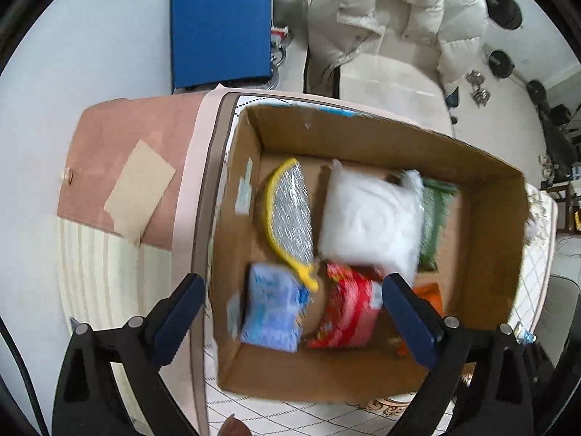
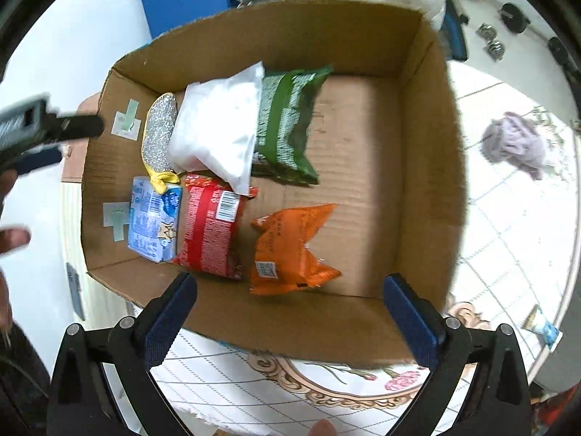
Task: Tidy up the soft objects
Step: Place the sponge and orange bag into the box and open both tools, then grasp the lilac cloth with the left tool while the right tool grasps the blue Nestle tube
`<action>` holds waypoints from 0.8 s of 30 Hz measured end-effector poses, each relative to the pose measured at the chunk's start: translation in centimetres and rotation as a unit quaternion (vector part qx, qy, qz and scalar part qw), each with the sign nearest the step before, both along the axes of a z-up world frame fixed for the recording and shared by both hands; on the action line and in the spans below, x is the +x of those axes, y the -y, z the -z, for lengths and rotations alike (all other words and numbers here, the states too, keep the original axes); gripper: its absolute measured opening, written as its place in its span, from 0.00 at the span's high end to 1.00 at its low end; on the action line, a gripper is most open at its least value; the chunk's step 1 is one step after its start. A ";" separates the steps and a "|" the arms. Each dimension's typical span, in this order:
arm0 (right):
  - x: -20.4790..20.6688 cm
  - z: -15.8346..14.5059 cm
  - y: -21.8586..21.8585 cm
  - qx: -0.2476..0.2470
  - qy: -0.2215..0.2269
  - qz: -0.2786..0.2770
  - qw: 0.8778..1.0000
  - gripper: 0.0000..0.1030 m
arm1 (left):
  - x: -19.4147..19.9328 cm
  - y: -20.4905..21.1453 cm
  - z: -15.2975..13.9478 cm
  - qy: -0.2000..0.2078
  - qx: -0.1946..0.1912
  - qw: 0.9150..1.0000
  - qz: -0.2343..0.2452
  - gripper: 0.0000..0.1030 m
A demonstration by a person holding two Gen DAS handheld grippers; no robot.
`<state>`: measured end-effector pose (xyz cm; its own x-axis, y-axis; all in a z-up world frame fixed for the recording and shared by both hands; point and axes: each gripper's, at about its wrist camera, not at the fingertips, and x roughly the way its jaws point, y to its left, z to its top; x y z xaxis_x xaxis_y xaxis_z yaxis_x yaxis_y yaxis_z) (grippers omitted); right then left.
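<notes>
Cardboard box [image 2: 417, 145] sits on the patterned surface [image 2: 508, 218] with its packets crowded against the left wall: silver scrubber [image 2: 159, 130], white bag [image 2: 218, 127], green packet [image 2: 287, 123], blue packet [image 2: 154, 218], red packet [image 2: 210, 225], orange packet [image 2: 287, 250]. This grouping probably saves the bare right half for more. Left tongs [image 1: 290, 312] and right tongs [image 2: 290, 312] hang above, both spread wide, nothing between them; a purple cloth [image 2: 515, 141] lies outside, likely next.

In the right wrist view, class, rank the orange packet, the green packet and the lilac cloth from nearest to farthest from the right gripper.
1. orange packet: in the box, just ahead of the right gripper.
2. green packet: deeper in the box, by its far wall.
3. lilac cloth: outside the box, far right on the table.
</notes>
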<state>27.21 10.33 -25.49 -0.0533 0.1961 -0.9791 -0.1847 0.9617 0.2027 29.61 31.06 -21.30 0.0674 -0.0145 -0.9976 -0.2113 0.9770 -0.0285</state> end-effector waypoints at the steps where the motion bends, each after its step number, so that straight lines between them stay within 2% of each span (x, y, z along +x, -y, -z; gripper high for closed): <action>1: -0.4 -0.5 0.2 -0.007 0.007 0.001 1.000 0.00 | -1.0 0.2 -0.3 0.008 0.000 1.000 -0.002 0.03; 6: -1.9 -3.2 1.3 -0.013 0.042 0.005 0.999 0.00 | -5.6 1.2 -1.7 0.040 0.008 0.999 -0.011 0.03; 11: -3.9 -6.5 2.2 -0.008 0.077 0.010 0.997 0.00 | -9.4 2.4 -4.0 0.079 0.042 0.996 -0.009 0.02; 17: -6.3 -10.6 3.1 -0.005 0.128 0.013 0.992 0.00 | -12.6 3.6 -6.8 0.118 0.049 0.992 -0.014 0.00; 24: -8.3 -13.4 3.7 0.012 0.143 0.007 0.990 0.00 | -14.6 5.0 -9.6 0.149 0.053 0.987 -0.017 0.00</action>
<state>18.91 6.61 -12.06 0.2281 0.2190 -0.9487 -0.2244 0.9600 0.1676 15.05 26.06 -11.69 0.3567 0.0965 -0.9292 -0.2415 0.9704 0.0080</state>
